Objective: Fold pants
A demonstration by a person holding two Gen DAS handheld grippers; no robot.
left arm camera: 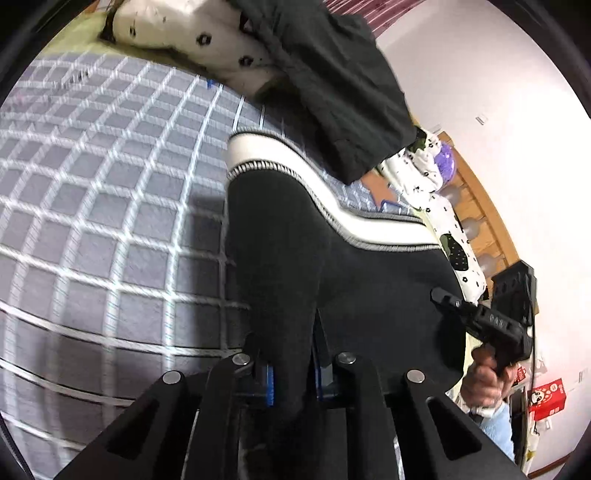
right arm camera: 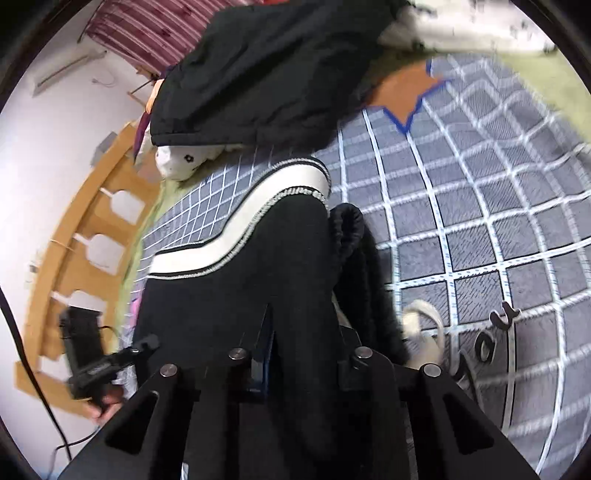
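Fingers (left arm camera: pixel 267 384) of the left gripper (left arm camera: pixel 290 380) are pressing together on a fold of the black pants (left arm camera: pixel 295 258); the blue pads are showing on both sides of the cloth. In the right wrist view, the right gripper (right arm camera: pixel 291 363) is also clamping on the black cloth, which is running up between its fingers (right arm camera: pixel 260 365) and hiding the tips partly.

Just beyond both grippers, the pants are lying on a grey bedspread (left arm camera: pixel 92 221) with a white grid. A white stripe (left arm camera: pixel 332 206) with a stitched border is curving along one edge of the pants. In the right wrist view, the gathered black waistband (right arm camera: pixel 349 229) is folding over at the right edge of the pants, and a white drawstring (right arm camera: pixel 424 325) is lying on the bedspread just beside it.

To the left of the pants in the left wrist view, and to the right in the right wrist view, the bedspread is lying bare and wide.

Farther away, another dark garment (left arm camera: pixel 332 81) is lying past the striped edge, near but not clearly touching it. A white blanket with black dots (left arm camera: pixel 192 33) is lying beside this garment. A wooden headboard (right arm camera: pixel 81 236) is standing at the far side against a white wall (left arm camera: pixel 498 92).
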